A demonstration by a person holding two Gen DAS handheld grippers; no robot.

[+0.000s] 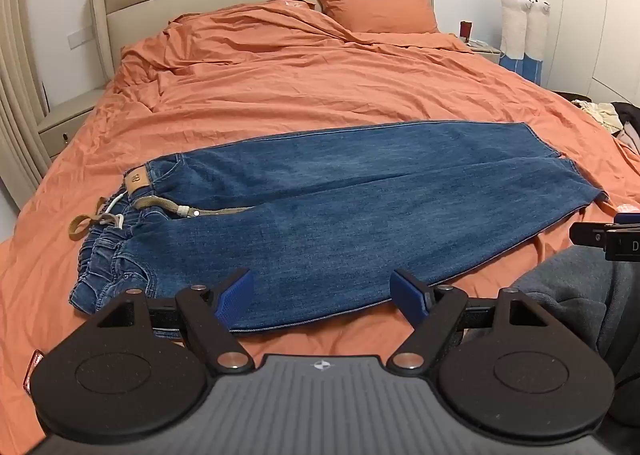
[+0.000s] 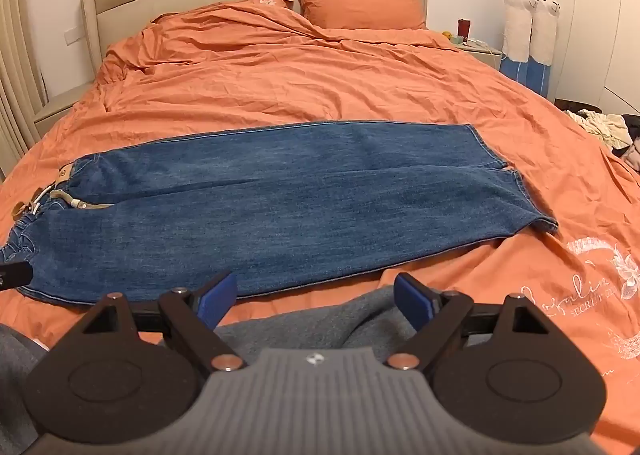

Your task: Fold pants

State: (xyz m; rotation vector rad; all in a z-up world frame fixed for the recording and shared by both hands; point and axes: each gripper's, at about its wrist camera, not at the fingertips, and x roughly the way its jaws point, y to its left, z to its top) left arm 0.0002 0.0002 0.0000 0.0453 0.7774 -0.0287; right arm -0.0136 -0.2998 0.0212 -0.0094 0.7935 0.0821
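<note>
Blue jeans (image 1: 340,215) lie flat across the orange bed, waistband with a tan belt (image 1: 160,207) to the left, leg hems to the right. They also show in the right wrist view (image 2: 280,207). The two legs lie side by side. My left gripper (image 1: 322,297) is open and empty, just above the near edge of the jeans by the hip. My right gripper (image 2: 314,301) is open and empty, hovering over a grey garment (image 2: 320,323) in front of the jeans' near edge. The right gripper's tip shows in the left wrist view (image 1: 608,237).
The orange duvet (image 1: 320,75) covers the bed, with pillows (image 1: 372,7) at the beige headboard. Nightstands stand on both sides. Two plush llamas (image 1: 524,23) lean on the wall at right. A clothes pile (image 2: 600,127) lies at the far right.
</note>
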